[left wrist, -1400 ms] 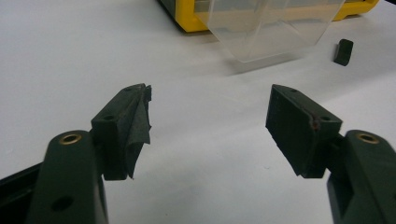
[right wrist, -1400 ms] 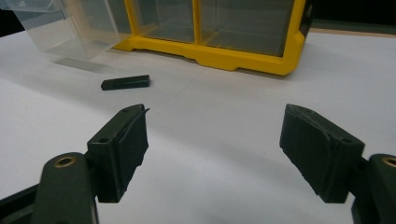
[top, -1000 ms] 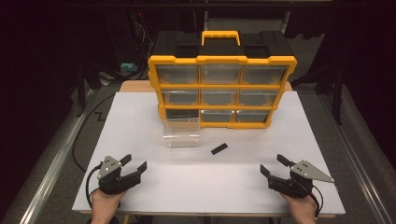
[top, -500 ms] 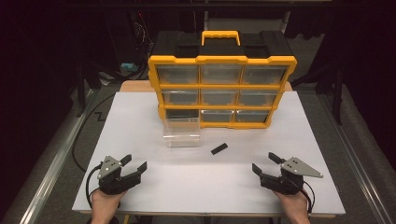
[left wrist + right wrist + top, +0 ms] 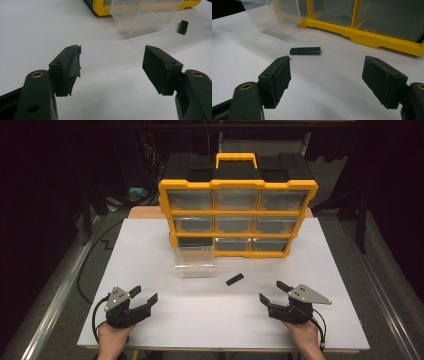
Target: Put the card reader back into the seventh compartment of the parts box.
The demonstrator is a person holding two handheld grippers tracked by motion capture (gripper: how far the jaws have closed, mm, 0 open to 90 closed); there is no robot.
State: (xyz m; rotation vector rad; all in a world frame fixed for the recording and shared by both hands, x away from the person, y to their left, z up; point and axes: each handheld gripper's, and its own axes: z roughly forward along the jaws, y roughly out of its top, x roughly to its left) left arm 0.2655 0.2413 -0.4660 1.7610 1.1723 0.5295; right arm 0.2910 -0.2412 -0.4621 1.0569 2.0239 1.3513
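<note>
A small flat black block (image 5: 234,279) lies on the white table (image 5: 210,325), just right of a clear plastic drawer (image 5: 194,261) that stands pulled out in front of a yellow-and-black drawer organizer (image 5: 237,215). My right gripper (image 5: 271,291) hovers near the front edge, open and empty, pointing toward the block (image 5: 305,51), which lies a short way beyond its jaws (image 5: 327,67). At the front left, my left gripper (image 5: 145,294) is open too, with nothing between its jaws (image 5: 112,57). The clear drawer (image 5: 142,12) and the block (image 5: 183,26) lie well ahead of it.
The organizer's bottom-left slot is dark, where the clear drawer (image 5: 274,15) came from; its other drawers sit closed in the yellow frame (image 5: 372,35). Bare white tabletop lies between the two grippers. Dark floor and cables surround the table.
My right gripper has slid left along the front of the table, closer to the black block. The left gripper, the drawer and the block have stayed put.
</note>
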